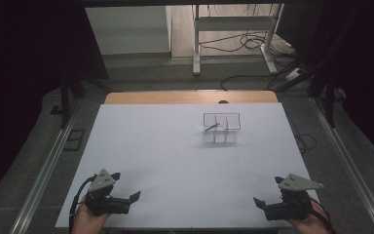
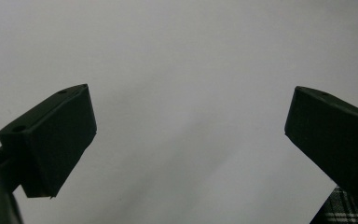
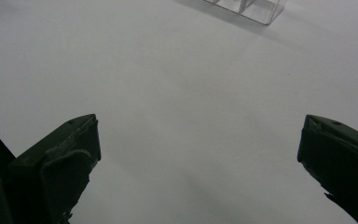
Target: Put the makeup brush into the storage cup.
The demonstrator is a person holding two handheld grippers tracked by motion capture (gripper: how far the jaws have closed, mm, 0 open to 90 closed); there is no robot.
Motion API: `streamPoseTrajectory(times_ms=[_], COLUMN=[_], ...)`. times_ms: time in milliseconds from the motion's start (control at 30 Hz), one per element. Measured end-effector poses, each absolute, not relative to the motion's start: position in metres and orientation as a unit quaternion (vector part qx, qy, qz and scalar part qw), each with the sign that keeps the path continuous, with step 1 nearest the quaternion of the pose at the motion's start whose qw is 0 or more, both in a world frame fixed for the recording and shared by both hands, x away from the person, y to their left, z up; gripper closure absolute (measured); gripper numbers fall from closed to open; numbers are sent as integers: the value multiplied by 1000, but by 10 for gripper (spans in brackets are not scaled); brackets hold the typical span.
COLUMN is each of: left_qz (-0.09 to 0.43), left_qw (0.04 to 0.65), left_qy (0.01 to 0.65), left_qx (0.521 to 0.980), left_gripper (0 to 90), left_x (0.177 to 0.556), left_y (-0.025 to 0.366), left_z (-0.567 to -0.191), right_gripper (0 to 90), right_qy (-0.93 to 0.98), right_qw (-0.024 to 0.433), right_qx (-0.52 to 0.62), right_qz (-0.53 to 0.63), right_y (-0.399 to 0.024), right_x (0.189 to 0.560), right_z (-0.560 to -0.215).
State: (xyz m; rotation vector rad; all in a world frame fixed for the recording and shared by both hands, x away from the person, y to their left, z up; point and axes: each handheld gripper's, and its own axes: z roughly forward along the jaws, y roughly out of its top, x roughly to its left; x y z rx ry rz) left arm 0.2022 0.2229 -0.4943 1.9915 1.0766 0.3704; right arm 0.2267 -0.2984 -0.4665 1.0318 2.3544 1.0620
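Resting near the front edge of the white table (image 1: 175, 161), I have both units parked low and well apart from each other. My left gripper (image 1: 125, 187) sits at the front left corner, held in a hand (image 1: 85, 219) that enters from the bottom edge of the high view, with its grey three-cornered plate on top. The jaws stand wide apart; the left gripper view confirms this, with bare white surface between them and nothing held by the left gripper (image 2: 189, 135). A patch of checked fabric (image 2: 349, 210) shows at the lower right corner of that view. My right gripper (image 1: 267, 191) sits at the front right corner, also hand-held and also topped by a grey plate. Its jaws are likewise spread wide and carry nothing, as the right gripper view shows, where the right gripper (image 3: 198, 154) frames bare table. The clear compartment box (image 1: 221, 127) stands toward the far side of the table, slightly right of centre, well apart from both units. It is a transparent organiser with several cells divided by thin walls. A thin stick-like item (image 1: 212, 127) lies tilted in one of the left cells; I cannot tell what it is. A corner of the clear compartment box (image 3: 251, 8) appears at the top of the right gripper view.
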Motion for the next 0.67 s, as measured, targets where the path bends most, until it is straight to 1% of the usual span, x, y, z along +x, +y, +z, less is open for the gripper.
streamPoseTrajectory(times_ms=[300,667], left_qz=[147,147], left_qw=[412,412], left_qy=[427,426], left_qx=[792,792], left_gripper=[24,24], left_x=[202,203], left_y=[223,222], left_z=[-495,-494], right_gripper=[0,0], right_qy=[833,838], right_qw=[180,168], right_qx=[370,376], right_qz=[369,357], right_y=[-306,-310], right_x=[222,222], right_z=[-471,-477])
